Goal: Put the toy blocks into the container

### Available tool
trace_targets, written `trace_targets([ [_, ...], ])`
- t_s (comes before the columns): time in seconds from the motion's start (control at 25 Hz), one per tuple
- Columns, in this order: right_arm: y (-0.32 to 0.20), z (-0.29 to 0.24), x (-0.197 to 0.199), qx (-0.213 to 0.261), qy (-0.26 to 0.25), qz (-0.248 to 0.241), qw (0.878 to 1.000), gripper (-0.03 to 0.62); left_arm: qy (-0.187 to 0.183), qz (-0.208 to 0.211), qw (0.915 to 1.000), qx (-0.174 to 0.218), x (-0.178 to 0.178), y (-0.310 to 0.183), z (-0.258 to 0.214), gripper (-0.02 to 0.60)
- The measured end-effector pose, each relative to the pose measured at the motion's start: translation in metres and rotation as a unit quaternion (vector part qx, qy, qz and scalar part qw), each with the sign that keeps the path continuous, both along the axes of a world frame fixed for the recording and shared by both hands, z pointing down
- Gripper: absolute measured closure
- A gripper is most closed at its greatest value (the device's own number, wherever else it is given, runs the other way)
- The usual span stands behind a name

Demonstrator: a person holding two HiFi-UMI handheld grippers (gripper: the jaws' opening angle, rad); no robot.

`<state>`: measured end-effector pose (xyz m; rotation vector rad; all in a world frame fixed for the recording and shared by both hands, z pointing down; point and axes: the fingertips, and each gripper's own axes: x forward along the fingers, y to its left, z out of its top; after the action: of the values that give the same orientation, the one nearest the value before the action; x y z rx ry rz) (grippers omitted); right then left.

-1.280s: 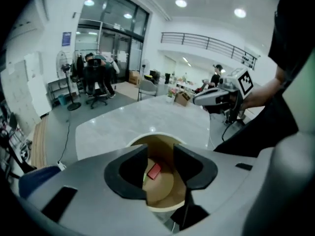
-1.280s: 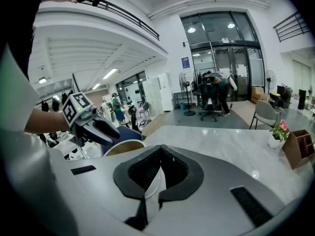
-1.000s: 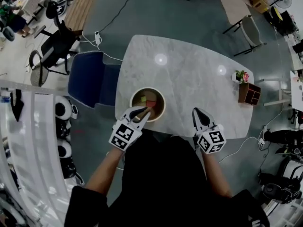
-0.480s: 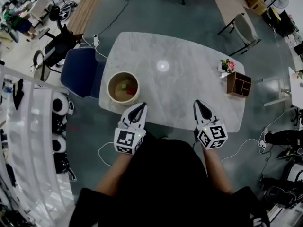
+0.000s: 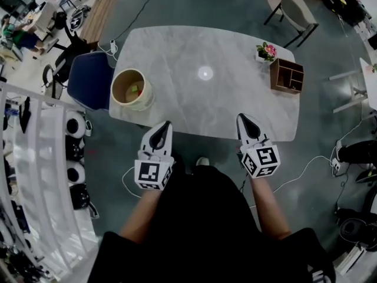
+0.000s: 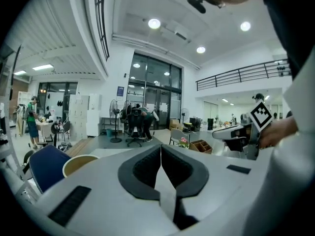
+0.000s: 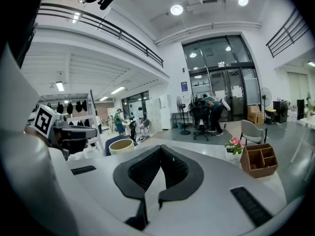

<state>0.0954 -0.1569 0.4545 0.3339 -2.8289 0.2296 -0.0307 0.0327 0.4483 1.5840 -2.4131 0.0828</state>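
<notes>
Head view: looking down on the marble bench (image 5: 206, 93) and finding the container (image 5: 140, 103) near its left corner, just beside a blue chair (image 5: 88, 90), with toy blocks (image 5: 134, 91) lying inside, greenish and reddish. Seeing no block on the bare bench. Holding the left tool (image 5: 165, 125) and the right tool (image 5: 241, 118) off the near edge, well apart from the container. Probably finishing the task here, so doing it well by keeping both tools clear of the bench edge and not swinging toward the container

Left gripper view: showing the jaws pressed together with nothing between, hard to judge from above. Catching only the container's rim (image 6: 78, 159), never the blocks

Right gripper view: again showing jaws together and empty. Adding a wooden organiser (image 7: 260, 160) and a flower pot (image 7: 233, 149), both upright, side by side, seen here from the side and not from above
</notes>
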Motion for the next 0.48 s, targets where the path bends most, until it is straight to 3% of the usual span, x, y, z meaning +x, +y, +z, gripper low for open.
trace_targets([
  [0.28, -0.009, -0.003, 0.039, -0.001, -0.011, 0.033, 0.999, 0.595, -0.020, -0.014, 0.9996, -0.011, 0.017, -0.003, -0.001, 0.577],
  [0.48, -0.014, -0.015, 0.054, 0.018, -0.022, 0.055, 0.998, 0.595, -0.023, -0.005, 0.9996, 0.013, 0.023, -0.012, -0.010, 0.577],
])
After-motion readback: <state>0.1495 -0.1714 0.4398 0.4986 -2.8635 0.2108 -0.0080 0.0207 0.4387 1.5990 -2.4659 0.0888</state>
